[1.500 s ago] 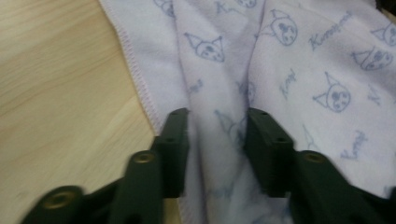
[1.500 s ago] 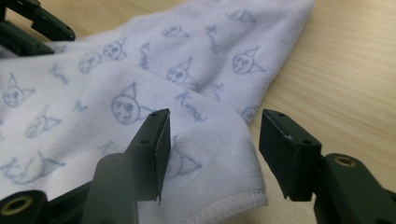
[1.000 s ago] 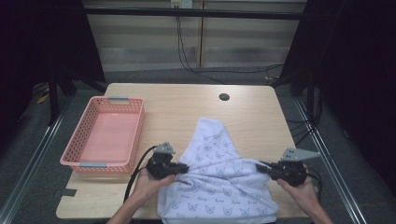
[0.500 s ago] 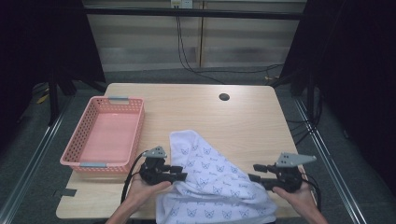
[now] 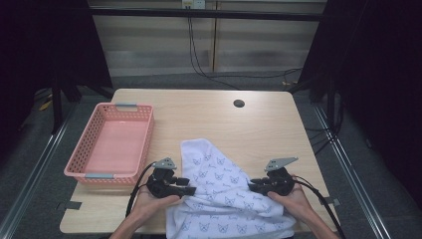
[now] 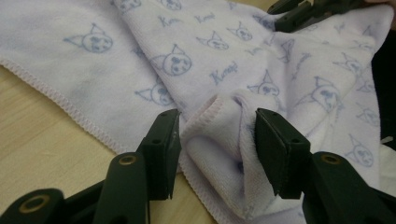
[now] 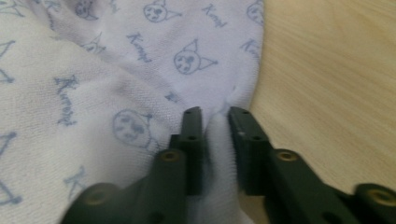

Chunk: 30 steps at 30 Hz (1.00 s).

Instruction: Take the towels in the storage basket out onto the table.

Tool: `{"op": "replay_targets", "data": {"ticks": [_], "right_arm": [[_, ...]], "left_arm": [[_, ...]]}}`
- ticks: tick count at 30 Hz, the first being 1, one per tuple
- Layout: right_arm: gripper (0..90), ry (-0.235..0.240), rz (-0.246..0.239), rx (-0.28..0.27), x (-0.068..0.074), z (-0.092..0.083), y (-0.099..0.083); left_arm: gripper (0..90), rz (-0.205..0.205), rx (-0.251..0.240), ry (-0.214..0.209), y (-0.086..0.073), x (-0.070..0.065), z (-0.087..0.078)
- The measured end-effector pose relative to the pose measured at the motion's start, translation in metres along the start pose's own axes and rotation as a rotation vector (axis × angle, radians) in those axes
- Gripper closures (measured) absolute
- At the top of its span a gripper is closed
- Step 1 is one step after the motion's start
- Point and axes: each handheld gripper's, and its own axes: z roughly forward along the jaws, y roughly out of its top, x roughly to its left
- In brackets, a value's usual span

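Right claw (image 7: 215,122) pinching soft printed towel (image 7: 116,70)

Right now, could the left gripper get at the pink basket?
Probably yes: the left gripper has just opened around a towel fold, and bare table separates it from the pink basket.

— What is the towel (image 6: 201,51) looking like?
— It is looking soft and fuzzy, white cloth with a stitched edge.
— And the table (image 5: 209,117)?
— It is showing smooth, pale wood with fine lines.
— The basket (image 5: 79,159)?
— Pink plastic with little holes. The left gripper (image 6: 215,140) is looking like dull black plastic.
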Motion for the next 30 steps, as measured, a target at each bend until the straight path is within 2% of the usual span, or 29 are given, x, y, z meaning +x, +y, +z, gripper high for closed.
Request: {"op": "replay_targets", "data": {"ticks": [2,3,4,5,6,7,8,9,10,11,12,13,14,15,17,18,19,20,21,22,23,24,27,30], "right_arm": [[85.9,-0.009,0.022,-0.028,-0.006,-0.003,0.002],[86.5,-0.032,0.033,-0.066,-0.013,-0.009,0.006],[86.8,-0.040,0.055,-0.097,-0.018,-0.014,0.009],[87.0,-0.069,0.088,-0.155,-0.030,-0.026,0.017],[87.0,-0.069,0.088,-0.155,-0.030,-0.026,0.017],[87.1,-0.098,0.091,-0.188,-0.036,-0.033,0.024],[87.1,-0.112,0.088,-0.213,-0.040,-0.039,0.032],[87.1,-0.160,0.055,-0.245,-0.044,-0.051,0.051],[87.1,-0.160,0.055,-0.245,-0.044,-0.051,0.051],[87.1,-0.172,0.041,-0.260,-0.045,-0.057,0.061],[87.1,-0.208,0.015,-0.298,-0.045,-0.068,0.081],[87.1,-0.208,0.015,-0.298,-0.045,-0.068,0.081],[87.1,-0.238,-0.011,-0.324,-0.046,-0.079,0.099],[87.1,-0.247,-0.014,-0.339,-0.048,-0.084,0.106],[87.1,-0.253,-0.016,-0.355,-0.049,-0.089,0.112],[87.1,-0.249,-0.007,-0.392,-0.048,-0.098,0.119],[87.1,-0.249,-0.007,-0.392,-0.048,-0.098,0.119],[87.1,-0.221,-0.016,-0.414,-0.041,-0.099,0.118],[87.1,-0.221,-0.016,-0.414,-0.041,-0.099,0.118],[87.1,-0.181,-0.047,-0.405,-0.026,-0.091,0.109],[87.1,-0.181,-0.047,-0.405,-0.026,-0.091,0.109],[87.1,-0.150,-0.062,-0.393,-0.017,-0.086,0.102],[87.1,-0.046,-0.049,-0.363,0.006,-0.060,0.070],[86.9,0.017,-0.046,-0.266,0.023,-0.028,0.036]], "left_arm": [[50.8,0.003,0.002,0.014,0.002,0.001,0.003],[51.0,0.008,0.010,0.023,0.004,0.001,0.006],[51.4,0.030,0.009,0.044,0.009,0.001,0.011],[52.2,0.024,-0.001,0.044,0.013,0.001,0.014],[52.2,0.024,-0.001,0.044,0.013,0.001,0.014],[52.2,0.026,-0.005,0.040,0.017,0.002,0.017],[52.2,0.031,-0.015,0.046,0.022,0.002,0.020],[52.0,0.025,-0.034,0.045,0.025,0.001,0.023],[52.0,0.032,-0.026,0.042,0.029,0.002,0.026],[51.7,0.040,-0.030,0.049,0.033,0.002,0.029],[51.7,0.051,-0.064,0.085,0.042,0.004,0.031],[52.0,0.051,-0.064,0.085,0.042,0.004,0.031],[52.0,0.031,-0.103,0.082,0.052,0.010,0.031],[54.1,0.024,-0.120,0.061,0.056,0.013,0.030],[54.7,0.020,-0.135,0.045,0.059,0.016,0.030],[54.7,0.008,-0.145,0.025,0.060,0.017,0.033],[55.1,0.008,-0.145,0.025,0.060,0.017,0.033],[55.2,0.025,-0.108,0.014,0.057,0.014,0.038],[55.3,0.025,-0.108,0.014,0.057,0.014,0.038],[55.9,0.056,-0.067,-0.004,0.053,0.008,0.043],[56.1,0.056,-0.067,-0.004,0.053,0.008,0.043],[56.1,0.066,-0.056,0.000,0.052,0.006,0.043],[56.5,0.054,-0.071,0.000,0.053,0.003,0.042],[55.3,0.054,-0.094,0.004,0.058,0.002,0.043]]}}
